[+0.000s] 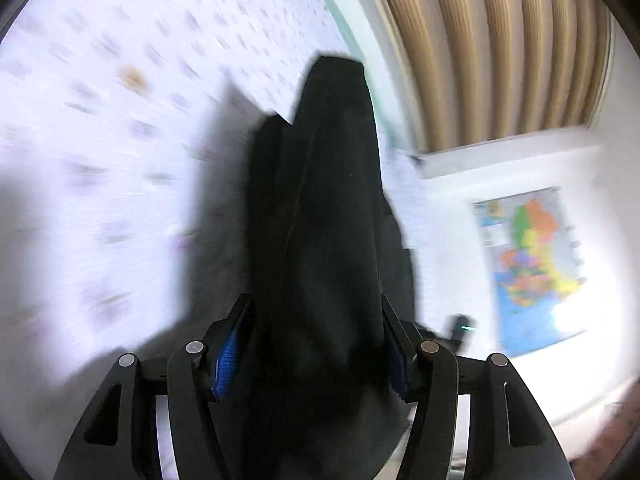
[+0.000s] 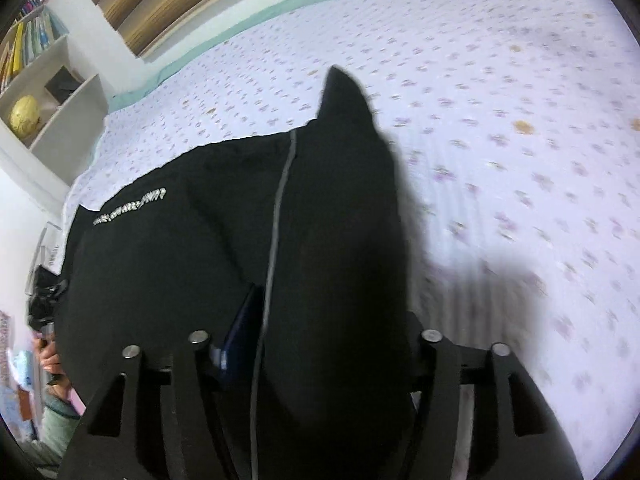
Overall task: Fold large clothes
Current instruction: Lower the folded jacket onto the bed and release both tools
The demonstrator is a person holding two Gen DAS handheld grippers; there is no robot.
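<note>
Your left gripper [image 1: 316, 344] pinches a bunched fold of the black garment [image 1: 324, 208] between its jaws, the cloth standing up ahead of the blue pads [image 1: 230, 354] above the flowered bed sheet [image 1: 100, 120]. Your right gripper [image 2: 320, 344] seems clamped on the same garment [image 2: 180, 248] too, though cloth hides one finger. The rest drapes over the bed [image 2: 500, 140], grey seam [image 2: 278, 208] uppermost.

Light: bright, overexposed on white wall [image 1: 448, 240], glare at map [image 1: 532, 272] lower corner | Shadows: soft, dark on bedsheet [image 2: 500, 128] beside black garment [image 2: 344, 220] | Blur: motion smear on sheet pattern, both views | Edges: fisheye curvature, black vignette
</note>
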